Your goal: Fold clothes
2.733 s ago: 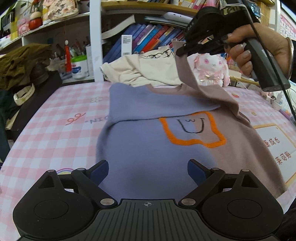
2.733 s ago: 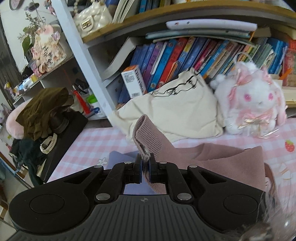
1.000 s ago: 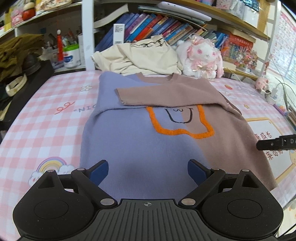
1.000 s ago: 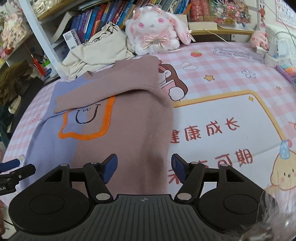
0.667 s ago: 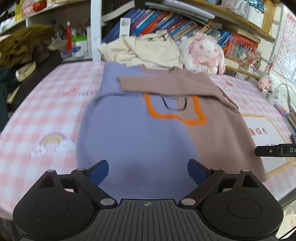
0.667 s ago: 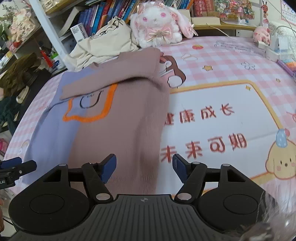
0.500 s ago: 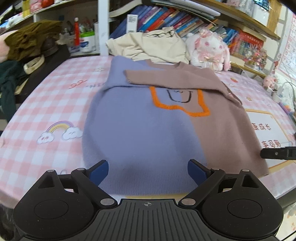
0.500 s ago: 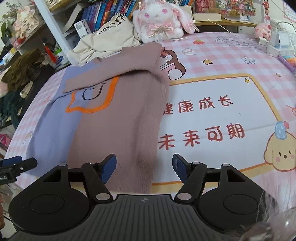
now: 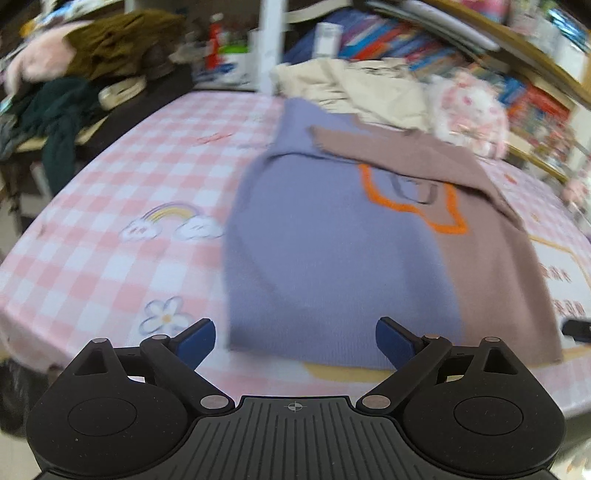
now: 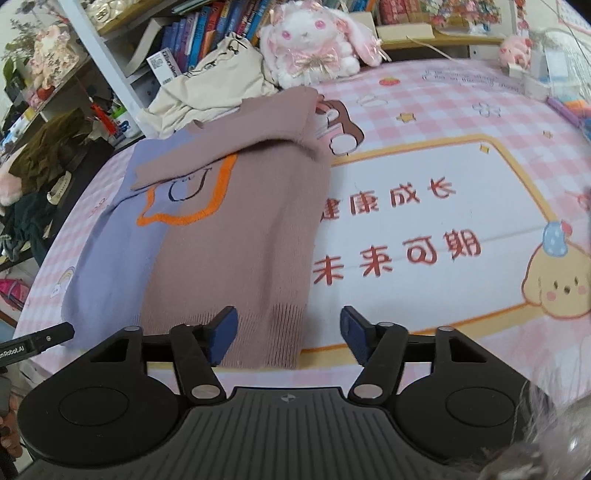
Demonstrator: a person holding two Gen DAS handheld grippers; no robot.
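Note:
A sweater, half lavender and half mauve with an orange-outlined patch, lies flat on the pink checked table (image 9: pixel 110 206). It shows in the left wrist view (image 9: pixel 332 258) and in the right wrist view (image 10: pixel 236 236). Both sleeves are folded across its chest. My left gripper (image 9: pixel 294 339) is open and empty just in front of the lavender hem corner. My right gripper (image 10: pixel 289 332) is open and empty just in front of the mauve ribbed hem corner (image 10: pixel 280 332). The left gripper's finger also shows at the left edge of the right wrist view (image 10: pixel 37 341).
A cream garment (image 10: pixel 221 74) and a white plush rabbit (image 10: pixel 314 40) sit behind the sweater by a bookshelf (image 10: pixel 207 26). Dark clothes (image 9: pixel 62 107) are piled at the far left. The table's front edge is right under both grippers. Small items lie at the far right (image 10: pixel 554 74).
Both grippers have drawn back toward the table's front edge and now face the sweater's hem corners. The left view has swung left and is blurred. The sweater has not moved.

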